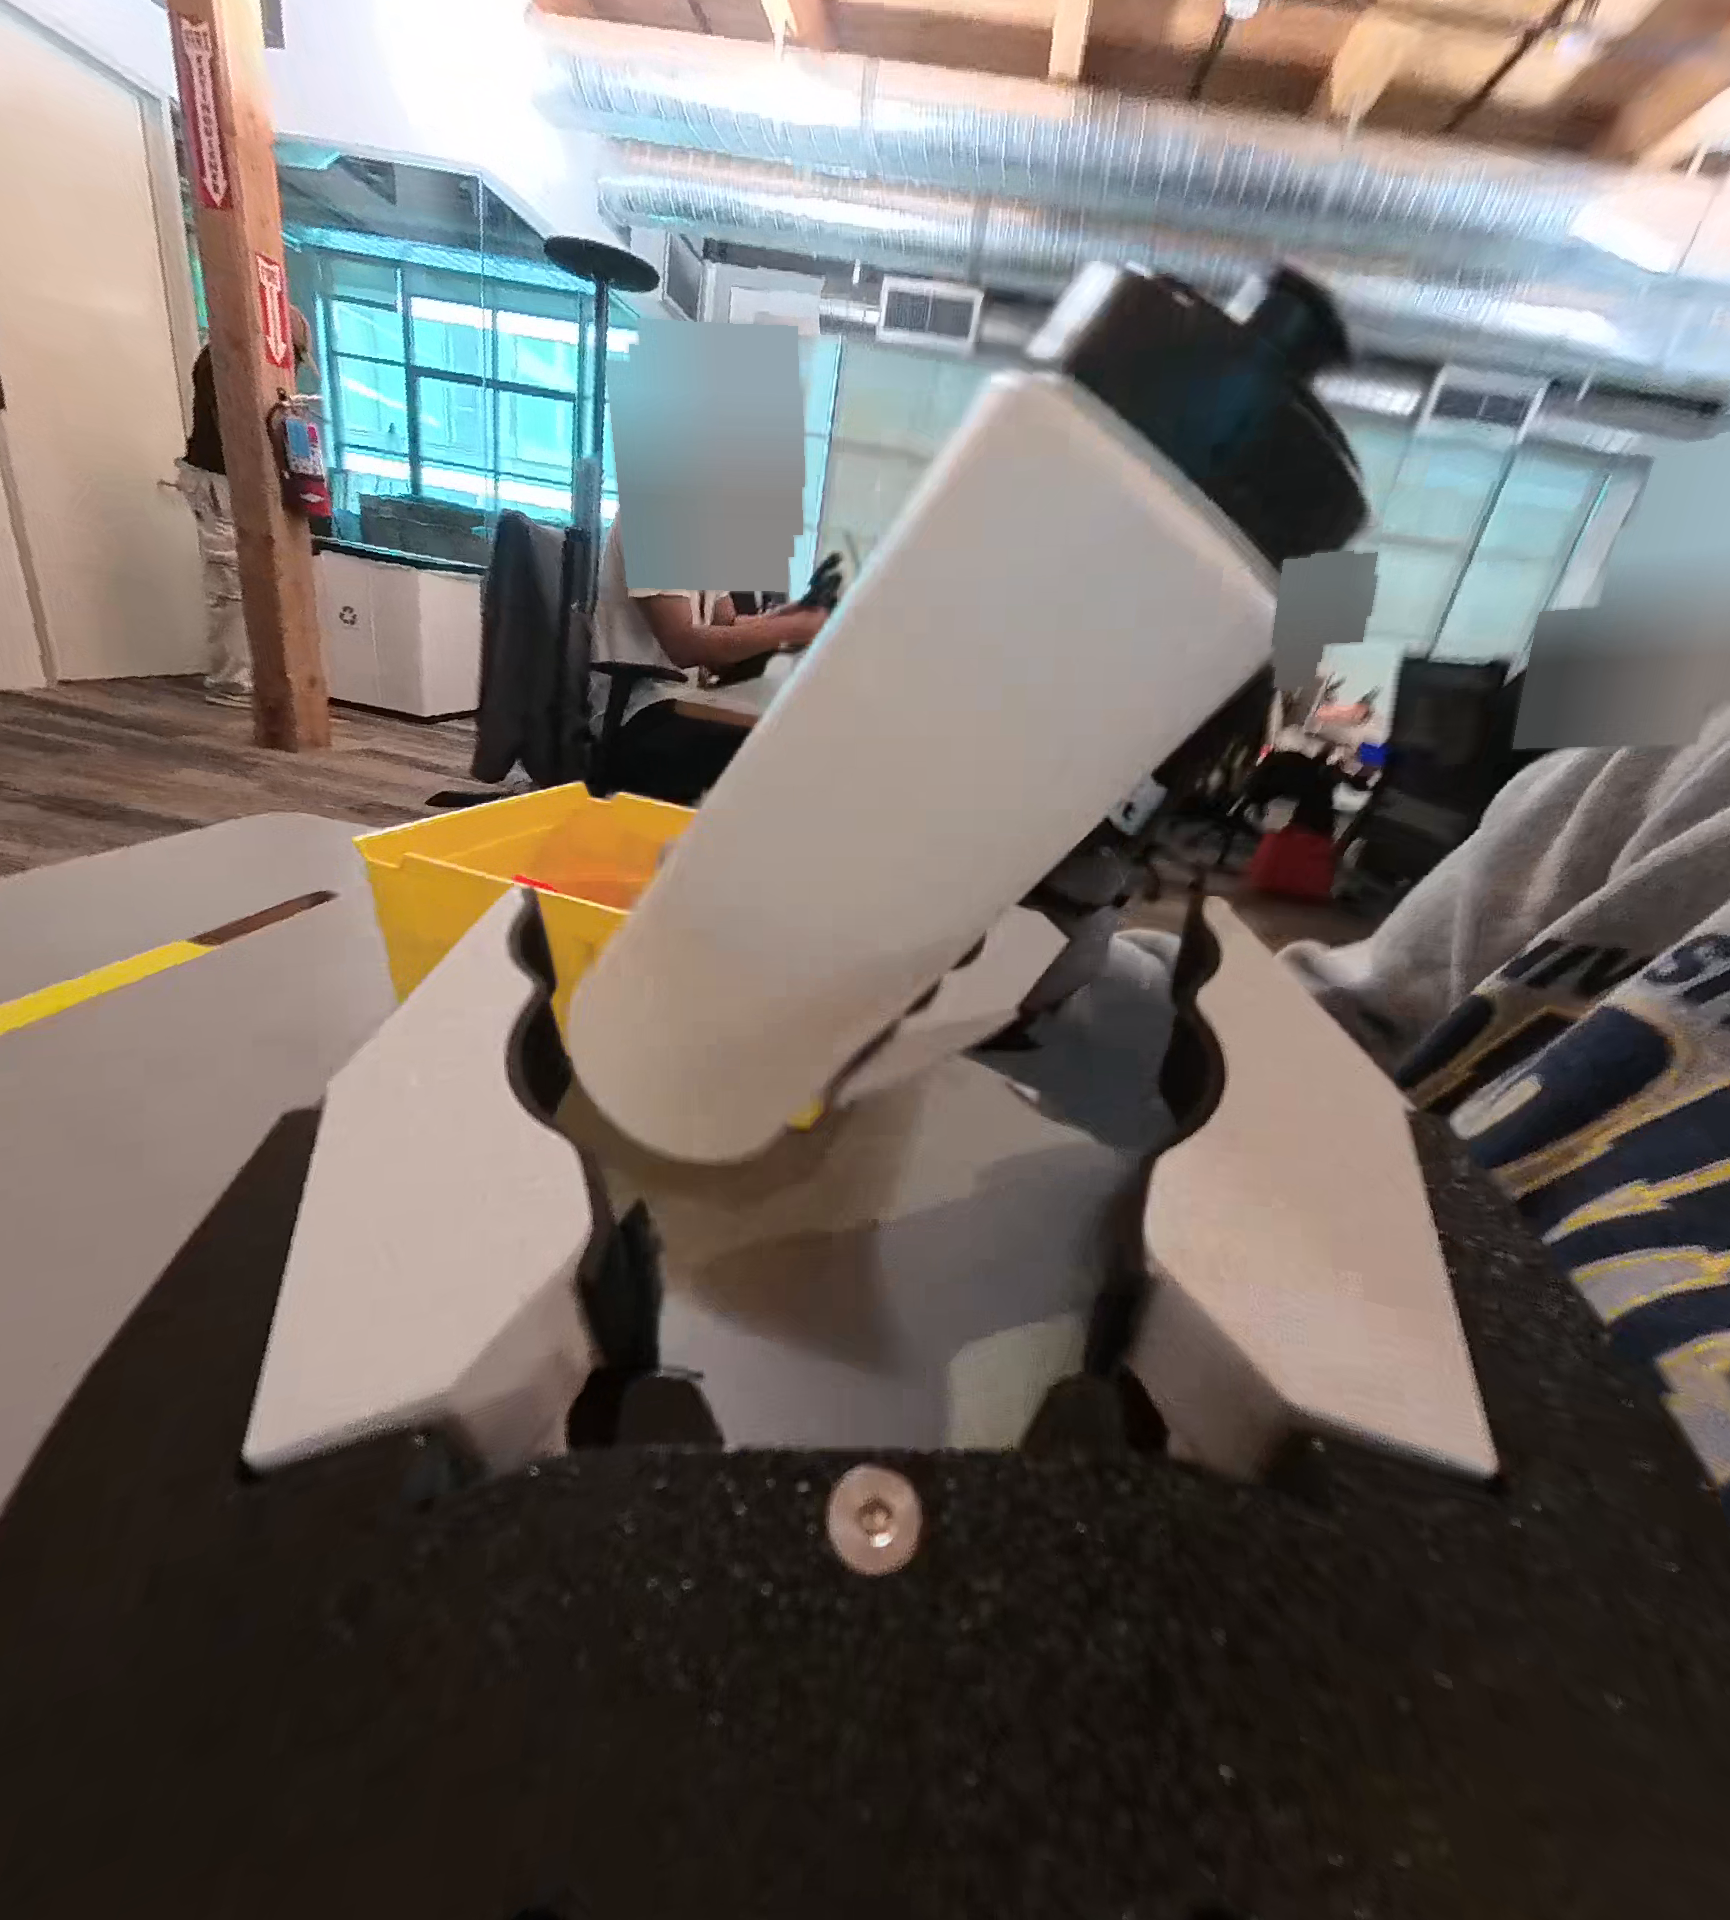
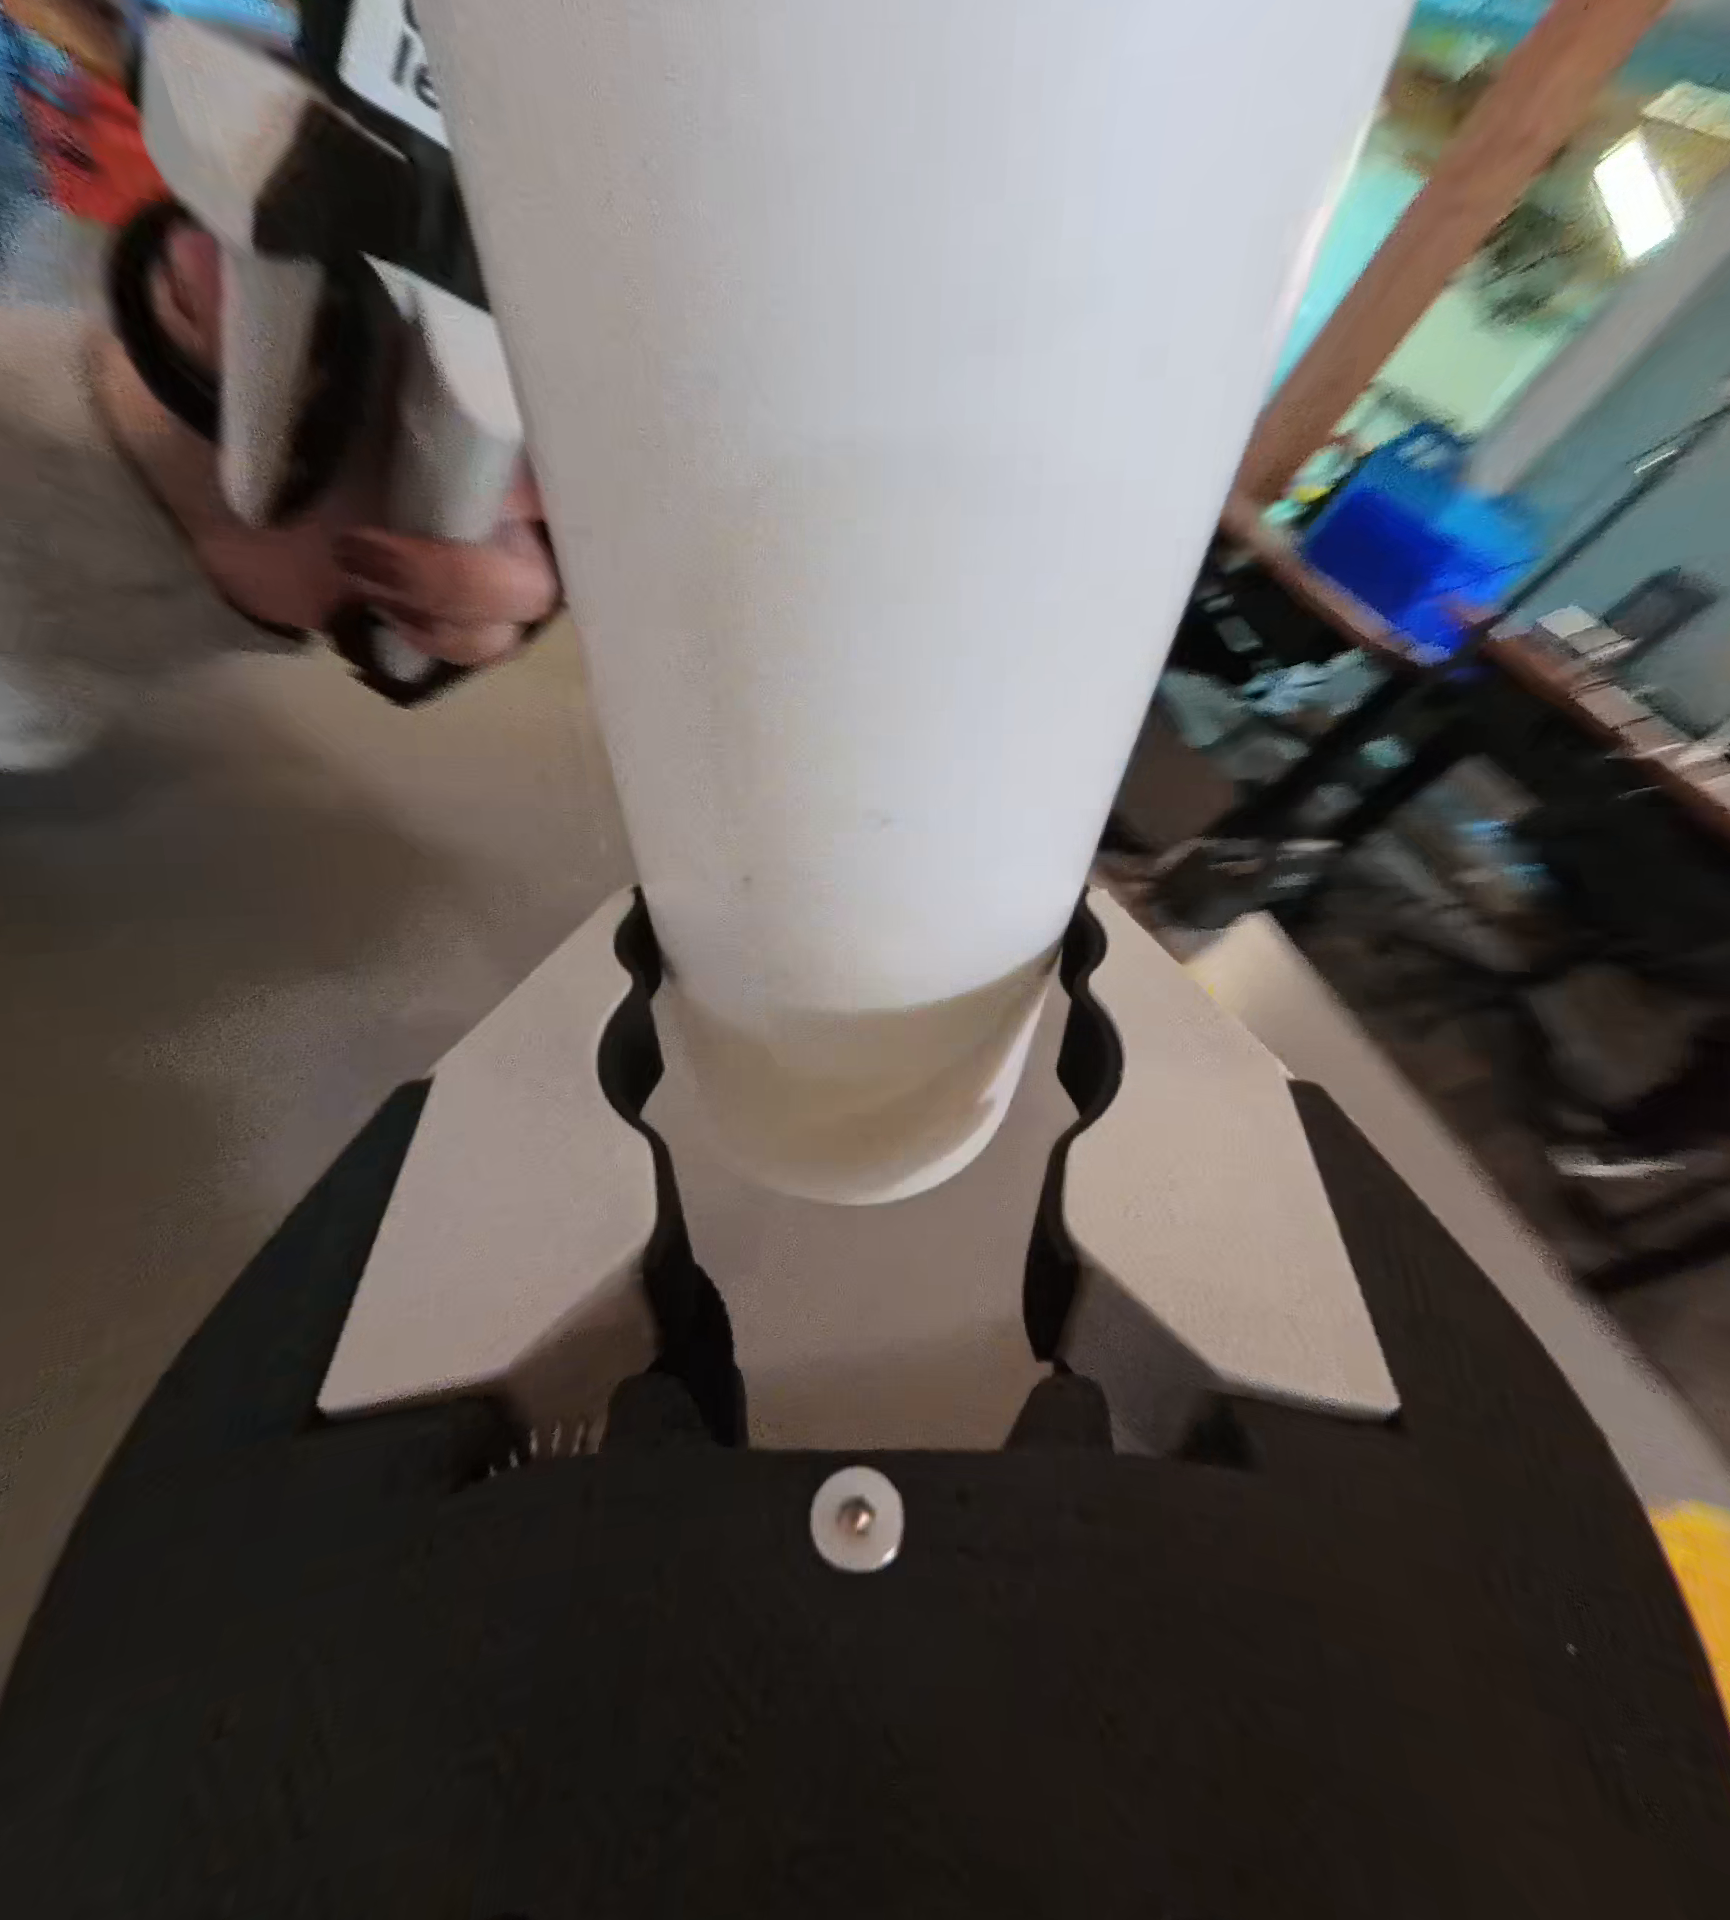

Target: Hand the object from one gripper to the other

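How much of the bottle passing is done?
Done: the white bottle is up in the air, pinched at its bottom end by the right gripper. In hand: the left gripper is open around that same end, not squeezing. I cannot tell which way the pass goes. If it goes to the left, what remains is the left closing and the right letting go.

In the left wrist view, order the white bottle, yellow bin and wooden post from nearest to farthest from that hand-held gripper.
1. White bottle, between the fingers of the left hand-held gripper.
2. Yellow bin, just ahead, left.
3. Wooden post, far back left.
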`<move>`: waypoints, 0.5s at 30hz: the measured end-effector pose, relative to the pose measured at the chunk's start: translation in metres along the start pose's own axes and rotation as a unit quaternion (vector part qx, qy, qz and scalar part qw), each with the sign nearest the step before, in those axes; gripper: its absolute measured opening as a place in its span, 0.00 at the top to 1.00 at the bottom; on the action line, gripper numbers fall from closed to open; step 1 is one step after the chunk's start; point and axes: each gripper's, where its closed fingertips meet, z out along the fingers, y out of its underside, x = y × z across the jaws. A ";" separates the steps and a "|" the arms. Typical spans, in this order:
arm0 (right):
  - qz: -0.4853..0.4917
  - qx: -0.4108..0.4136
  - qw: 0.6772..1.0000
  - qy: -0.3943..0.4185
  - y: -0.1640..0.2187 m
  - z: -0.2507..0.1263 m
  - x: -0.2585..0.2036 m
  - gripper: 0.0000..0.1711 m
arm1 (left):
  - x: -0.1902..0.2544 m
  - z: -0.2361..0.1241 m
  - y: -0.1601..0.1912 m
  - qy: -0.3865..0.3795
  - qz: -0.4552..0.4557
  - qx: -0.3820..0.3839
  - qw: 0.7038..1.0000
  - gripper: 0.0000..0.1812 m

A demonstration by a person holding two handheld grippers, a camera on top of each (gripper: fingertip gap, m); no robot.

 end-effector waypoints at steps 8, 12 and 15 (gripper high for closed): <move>-0.442 -0.020 0.870 0.220 -0.040 -0.026 0.059 0.55 | -0.005 -0.014 -0.005 0.141 -0.331 0.069 0.930 0.29; -0.589 -0.012 0.778 0.217 -0.040 -0.021 0.053 0.54 | 0.010 0.003 0.013 0.218 -0.425 0.010 0.879 0.18; -0.655 -0.016 0.733 0.184 -0.029 -0.014 0.046 0.54 | 0.023 0.019 0.034 0.229 -0.435 -0.059 0.869 0.16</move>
